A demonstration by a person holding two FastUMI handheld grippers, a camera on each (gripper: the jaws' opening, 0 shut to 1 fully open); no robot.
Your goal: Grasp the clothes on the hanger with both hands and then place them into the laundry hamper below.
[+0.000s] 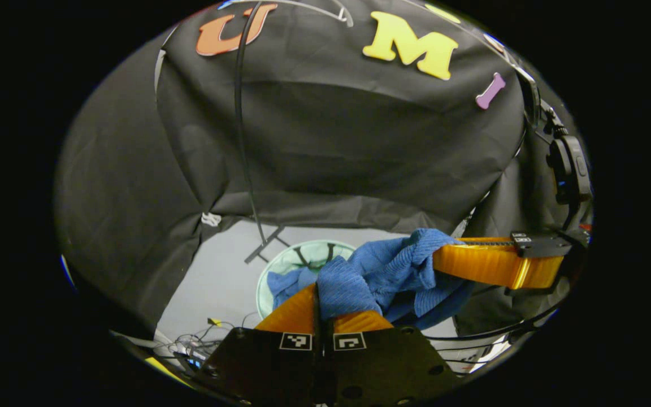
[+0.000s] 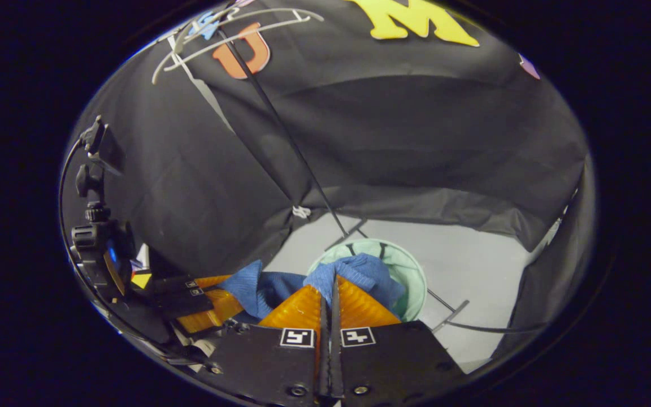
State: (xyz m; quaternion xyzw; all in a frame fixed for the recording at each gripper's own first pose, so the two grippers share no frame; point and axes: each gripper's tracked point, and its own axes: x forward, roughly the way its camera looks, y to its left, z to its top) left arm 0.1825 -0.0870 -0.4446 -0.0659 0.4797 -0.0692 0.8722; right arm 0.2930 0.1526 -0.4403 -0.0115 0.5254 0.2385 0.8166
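With both grippers, left [image 1: 320, 294] and right [image 2: 328, 282], pinching the cloth [image 1: 382, 271], I judge lowering into the hamper [image 2: 410, 271] just ahead remains.

At the bottom centre of the right gripper view we see the right gripper [image 2: 329, 294] with its 2 fingers closed on blue cloth [image 2: 359, 271] above the green hamper [image 2: 410, 271]. The left gripper [image 2: 212, 308] grips the cloth at lower left. A hanger [image 2: 235, 34] hangs at upper left.
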